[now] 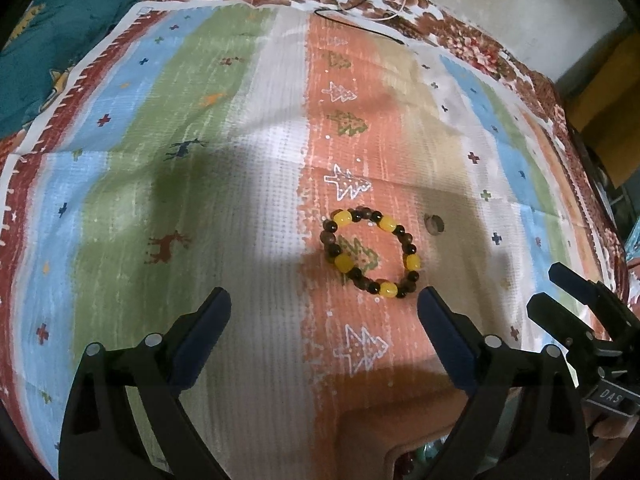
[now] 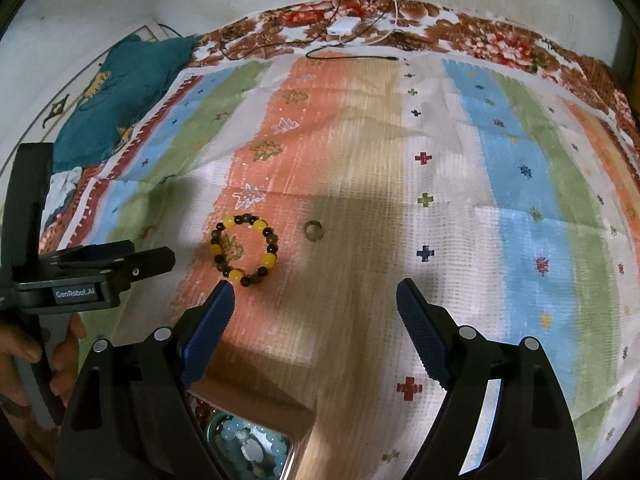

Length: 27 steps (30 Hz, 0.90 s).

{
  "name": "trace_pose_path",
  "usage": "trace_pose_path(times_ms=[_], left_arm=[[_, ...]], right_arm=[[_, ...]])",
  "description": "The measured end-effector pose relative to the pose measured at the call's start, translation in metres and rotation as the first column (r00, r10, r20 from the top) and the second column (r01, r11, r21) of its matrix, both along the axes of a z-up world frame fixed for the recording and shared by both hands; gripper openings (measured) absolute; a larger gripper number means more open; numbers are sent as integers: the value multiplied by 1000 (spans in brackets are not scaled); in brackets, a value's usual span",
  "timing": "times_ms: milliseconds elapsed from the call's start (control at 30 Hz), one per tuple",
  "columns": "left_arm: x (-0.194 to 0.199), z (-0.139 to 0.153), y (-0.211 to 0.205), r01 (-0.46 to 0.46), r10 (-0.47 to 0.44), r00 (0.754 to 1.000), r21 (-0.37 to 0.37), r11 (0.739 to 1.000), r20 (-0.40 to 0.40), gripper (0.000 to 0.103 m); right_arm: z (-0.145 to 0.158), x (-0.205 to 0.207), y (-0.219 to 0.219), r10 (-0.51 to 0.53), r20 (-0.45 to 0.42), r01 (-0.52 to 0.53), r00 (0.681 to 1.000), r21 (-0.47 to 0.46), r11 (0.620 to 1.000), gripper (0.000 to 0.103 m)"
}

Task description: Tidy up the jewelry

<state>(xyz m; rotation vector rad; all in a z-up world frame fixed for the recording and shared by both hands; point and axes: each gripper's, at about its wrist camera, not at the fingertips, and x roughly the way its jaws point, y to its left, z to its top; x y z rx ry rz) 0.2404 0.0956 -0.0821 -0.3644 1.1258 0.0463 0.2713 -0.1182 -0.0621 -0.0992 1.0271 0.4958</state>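
The beaded bracelet [image 1: 369, 255] is laid on the striped cloth [image 1: 240, 184], a small ring [image 1: 434, 225] just beside it. Both the left gripper [image 1: 324, 306] and the right gripper [image 2: 315, 294] are seen near the bracelet, fingers released, nothing grasped.

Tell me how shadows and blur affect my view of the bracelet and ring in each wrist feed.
Left wrist view: fisheye bends the mat edges; a dark shadow covers the beaded bracelet's lower part; the ring is small, dim and soft. Right wrist view: the bracelet is half-shaded but sharp; the ring sits in shadow; the mat looks slightly streaked.
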Motion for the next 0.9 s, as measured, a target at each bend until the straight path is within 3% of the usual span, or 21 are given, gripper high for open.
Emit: trace_pose_path(times_ms=[300, 433, 633, 667, 900], left_arm=[[15, -9, -6, 30, -29, 999, 5, 1000, -26, 81], [22, -15, -6, 46, -46, 998, -12, 999, -41, 68], [31, -24, -2, 48, -48, 997, -12, 999, -61, 59], [32, -26, -2, 48, -49, 997, -13, 999, -63, 59], [40, -31, -2, 54, -55, 996, -21, 998, -73, 53]], right_arm=[[-12, 17, 8, 0, -19, 0, 1000, -6, 1000, 83], [-18, 25, 12, 4, -19, -5, 1000, -23, 1000, 83], [-22, 33, 17, 13, -20, -13, 1000, -22, 1000, 80], [-23, 35, 18, 16, -21, -17, 1000, -24, 1000, 76], [-28, 45, 24, 28, -28, -29, 999, -33, 999, 75]])
